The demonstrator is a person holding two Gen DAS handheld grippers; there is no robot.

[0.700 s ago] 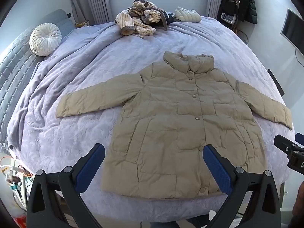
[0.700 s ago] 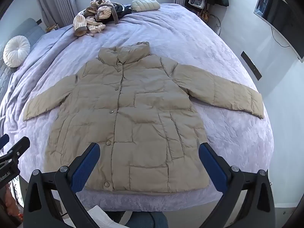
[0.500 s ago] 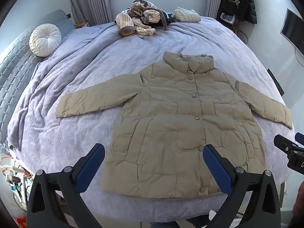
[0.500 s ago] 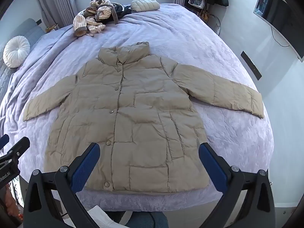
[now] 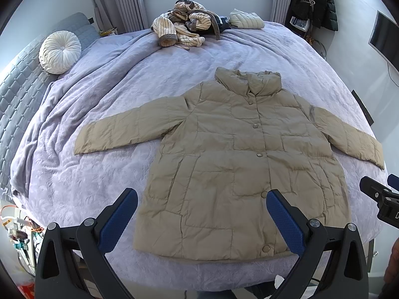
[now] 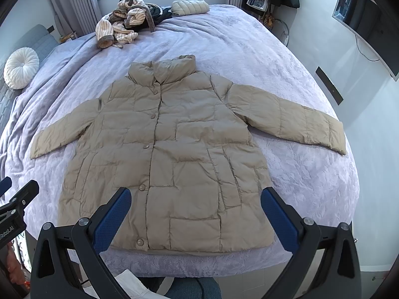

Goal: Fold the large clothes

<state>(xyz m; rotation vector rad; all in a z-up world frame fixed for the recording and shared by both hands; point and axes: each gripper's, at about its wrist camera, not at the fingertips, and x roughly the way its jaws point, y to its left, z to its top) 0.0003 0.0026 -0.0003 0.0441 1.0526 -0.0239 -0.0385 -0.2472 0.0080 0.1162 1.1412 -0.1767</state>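
A beige quilted puffer jacket (image 5: 237, 164) lies flat and buttoned on the lavender bed (image 5: 104, 94), collar to the far side, both sleeves spread out. It also shows in the right wrist view (image 6: 169, 154). My left gripper (image 5: 202, 214) is open and empty, held above the jacket's hem near the bed's front edge. My right gripper (image 6: 197, 211) is open and empty, also above the hem. The right gripper's tip shows at the left wrist view's right edge (image 5: 379, 196).
A heap of striped and dark clothes (image 5: 184, 31) and a folded pale jacket (image 5: 245, 20) lie at the bed's far end. A round white cushion (image 5: 59, 51) sits at the far left. A wall TV (image 6: 366, 22) hangs on the right.
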